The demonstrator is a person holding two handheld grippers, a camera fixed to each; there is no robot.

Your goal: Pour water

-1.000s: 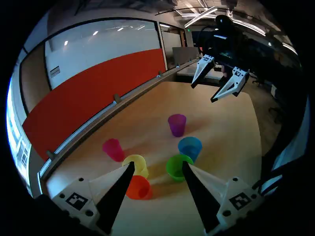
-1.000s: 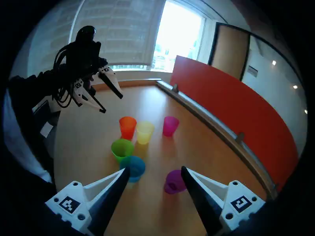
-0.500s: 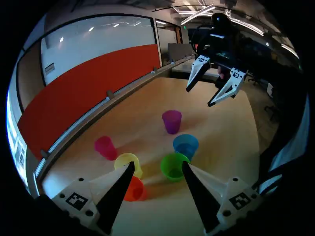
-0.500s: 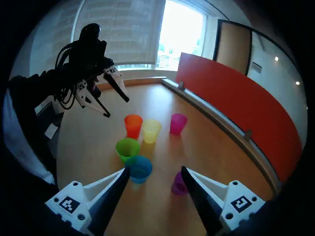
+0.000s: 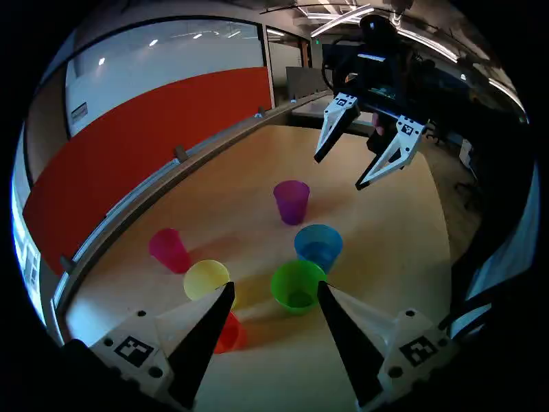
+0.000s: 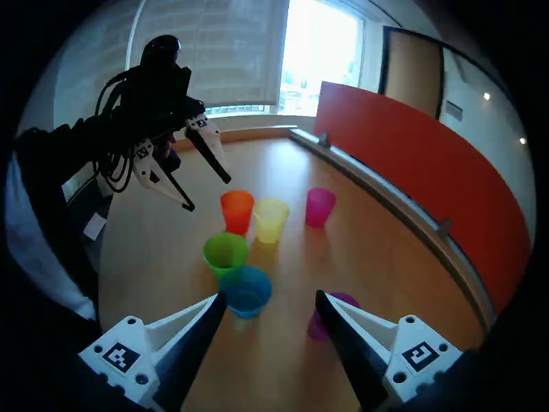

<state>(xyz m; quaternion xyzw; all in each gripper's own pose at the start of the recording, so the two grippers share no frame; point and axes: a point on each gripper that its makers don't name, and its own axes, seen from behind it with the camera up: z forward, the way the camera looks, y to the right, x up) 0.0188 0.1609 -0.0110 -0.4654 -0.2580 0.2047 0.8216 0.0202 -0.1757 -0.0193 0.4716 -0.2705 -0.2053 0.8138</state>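
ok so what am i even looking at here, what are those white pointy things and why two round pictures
No robot here: a person holds a two-finger grabbing tool in each hand, with a wide-angle camera riding on each. The left gripper view looks along the left tool; the right gripper view along the right tool. The white prongs at the bottom are that tool's own fingers; the pair higher up is the other tool across the table. On it stand a purple cup, blue cup, green cup, yellow cup, pink cup and orange cup. Both tools are open, holding nothing.
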